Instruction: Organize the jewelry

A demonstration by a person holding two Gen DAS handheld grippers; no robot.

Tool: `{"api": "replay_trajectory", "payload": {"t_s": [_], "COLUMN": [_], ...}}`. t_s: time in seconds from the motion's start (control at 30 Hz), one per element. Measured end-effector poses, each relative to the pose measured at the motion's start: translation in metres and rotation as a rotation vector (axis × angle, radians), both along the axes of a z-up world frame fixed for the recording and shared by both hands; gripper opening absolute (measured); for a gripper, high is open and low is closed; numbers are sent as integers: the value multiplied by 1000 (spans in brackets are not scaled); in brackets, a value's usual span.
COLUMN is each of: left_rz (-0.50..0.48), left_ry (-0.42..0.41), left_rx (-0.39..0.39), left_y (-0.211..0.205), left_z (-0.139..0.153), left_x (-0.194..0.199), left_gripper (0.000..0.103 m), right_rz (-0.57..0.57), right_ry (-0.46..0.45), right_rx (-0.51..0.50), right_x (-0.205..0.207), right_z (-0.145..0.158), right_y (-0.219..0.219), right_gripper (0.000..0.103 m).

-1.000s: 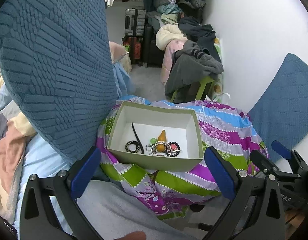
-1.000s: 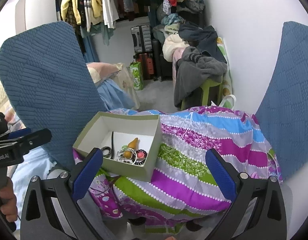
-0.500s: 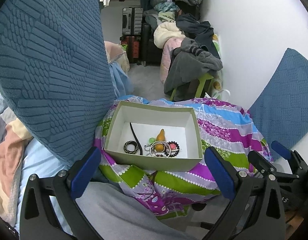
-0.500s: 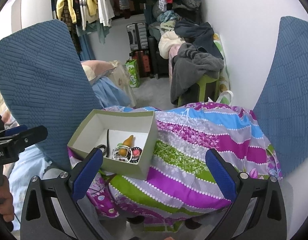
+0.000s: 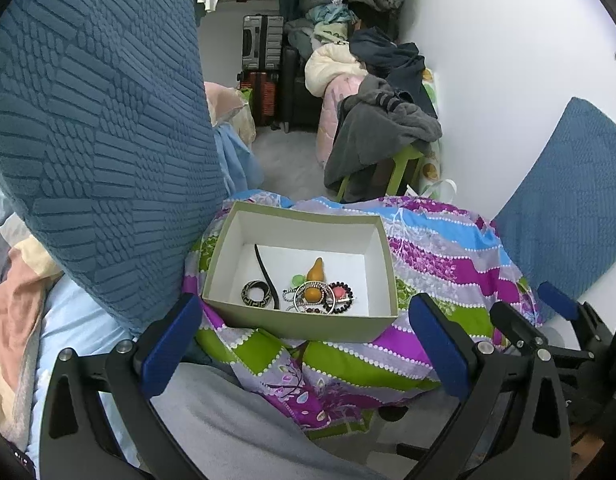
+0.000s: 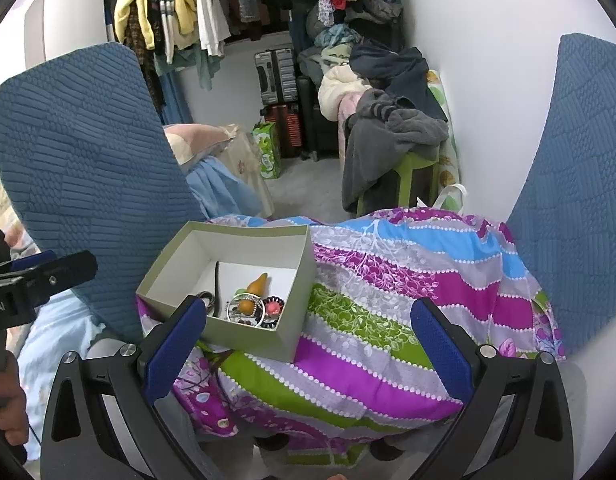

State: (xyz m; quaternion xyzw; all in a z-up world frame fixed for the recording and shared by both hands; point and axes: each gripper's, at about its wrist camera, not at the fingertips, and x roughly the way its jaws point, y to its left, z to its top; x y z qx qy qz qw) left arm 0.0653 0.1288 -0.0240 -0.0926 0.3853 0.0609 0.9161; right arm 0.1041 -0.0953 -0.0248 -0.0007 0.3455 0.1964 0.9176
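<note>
Box (image 5: 299, 320), frame centre on striped quilt (image 5: 448, 264), holds the jewelry (image 5: 308, 292) heaped at its near wall. Both views sit slightly nearer than a second ago; contents unmoved. Left tongs (image 5: 303, 336) and right tongs (image 6: 308, 336): apart, empty, short of box.

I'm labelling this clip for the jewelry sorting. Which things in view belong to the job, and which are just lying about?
Part of the job:
- open box on the striped cloth
- jewelry pile inside it
- black patterned ring
- left tongs and right tongs, both open and empty

Lying about:
- blue cushions
- grey garment on the green stool
- suitcases
- hanging clothes
</note>
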Motion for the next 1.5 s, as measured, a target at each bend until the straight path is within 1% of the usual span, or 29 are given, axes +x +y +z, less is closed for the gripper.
{"api": "replay_trajectory", "payload": {"t_s": [0.13,0.2,0.67,0.9,1.17,1.5], "left_rz": [-3,-7,4,2,14,8], "left_ry": [2,8,25,-3,2,2], "left_rx": [11,4,21,38,36,41], "left_y": [-3,-4,-4,-7,-9,-11], "left_z": [-1,-2,-3,2,4,2], "left_x": [-3,-3,-6,-6,-9,-11], "left_gripper": [102,102,102,102,102,102], "right_rz": [-9,-11,2,36,27,26], "right_ry": [-3,-2,-8,-48,-28,-31], "right_rx": [10,8,0,3,11,10], "right_x": [-2,-3,-4,-10,-9,-9], "right_z": [2,2,0,5,4,3], "right_y": [-3,-2,-2,2,-2,-3], "right_gripper": [103,103,103,103,103,103]}}
